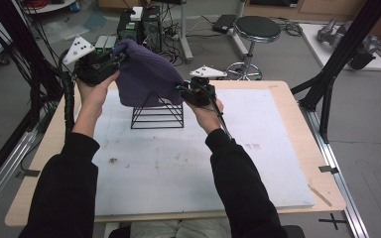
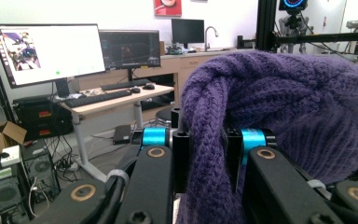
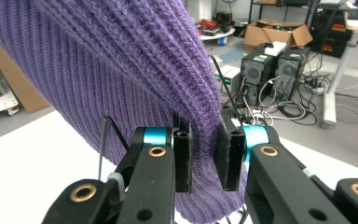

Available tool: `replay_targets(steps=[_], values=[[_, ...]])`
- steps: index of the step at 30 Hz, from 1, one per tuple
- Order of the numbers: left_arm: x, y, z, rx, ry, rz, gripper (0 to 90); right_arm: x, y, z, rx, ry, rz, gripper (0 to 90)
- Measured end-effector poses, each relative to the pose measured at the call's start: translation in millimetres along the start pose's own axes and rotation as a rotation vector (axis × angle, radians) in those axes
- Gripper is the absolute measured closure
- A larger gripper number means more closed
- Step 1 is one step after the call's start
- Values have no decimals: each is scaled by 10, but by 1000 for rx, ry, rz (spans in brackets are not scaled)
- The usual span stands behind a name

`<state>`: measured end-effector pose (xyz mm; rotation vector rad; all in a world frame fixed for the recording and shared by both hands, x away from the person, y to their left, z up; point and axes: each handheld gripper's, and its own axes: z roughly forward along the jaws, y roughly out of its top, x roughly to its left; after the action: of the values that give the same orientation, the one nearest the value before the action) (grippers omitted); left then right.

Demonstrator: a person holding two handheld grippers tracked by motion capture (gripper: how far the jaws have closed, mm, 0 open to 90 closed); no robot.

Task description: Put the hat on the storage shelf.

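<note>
Over the table's far middle: a purple knit hat (image 1: 146, 74) was held up between two grippers, stretched above a black wire rack (image 1: 158, 115).
Hat: ribbed purple knit, seen from above as a rounded mass; its lower edge draped over the top of the rack, whose peak was hidden behind the fabric.
Left gripper (image 1: 110, 60): clenched on a fold of the hat at its upper left edge; in the left gripper view the knit (image 2: 279, 121) was pinched between the black jaws of the gripper (image 2: 208, 161), with the rest bulging to the right.
Right gripper (image 1: 185, 91): clamped on the hat's lower right edge; in the right gripper view a strip of knit (image 3: 135, 60) was squeezed between the padded jaws of the gripper (image 3: 206, 156), and the fabric rose up and to the left.
Hands: the left hand (image 1: 95, 91) and right hand (image 1: 207, 111) were wrapped around the gripper handles, with black sleeves reaching in from the bottom.
Rack: a triangular wire frame with horizontal bars, set on a white mat (image 1: 178, 163).
Mat: laid over a wooden table (image 1: 307, 144), with small dark specks near its left centre.
Surroundings: a stool (image 1: 257, 29) and computer towers (image 1: 139, 25) were seen on the floor beyond the table; monitors (image 2: 46, 51) on a desk were caught in the left gripper view.
</note>
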<state>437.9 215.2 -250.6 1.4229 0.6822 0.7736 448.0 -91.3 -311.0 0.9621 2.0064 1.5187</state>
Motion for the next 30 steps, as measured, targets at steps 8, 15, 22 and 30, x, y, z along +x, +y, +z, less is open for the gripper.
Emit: replay_targets(steps=[8,15,22,30], values=[[-12,-183,11,28,-4,-17,799,-22,-143,17,32,-10,25,794],[-17,-326,-9,44,3,-39,798,-18,-253,65,49,-14,32,794],[-24,-436,-24,69,3,-43,798,27,-378,141,86,-35,42,793],[-54,-587,-66,75,-5,-63,797,57,-451,193,131,-72,55,792]])
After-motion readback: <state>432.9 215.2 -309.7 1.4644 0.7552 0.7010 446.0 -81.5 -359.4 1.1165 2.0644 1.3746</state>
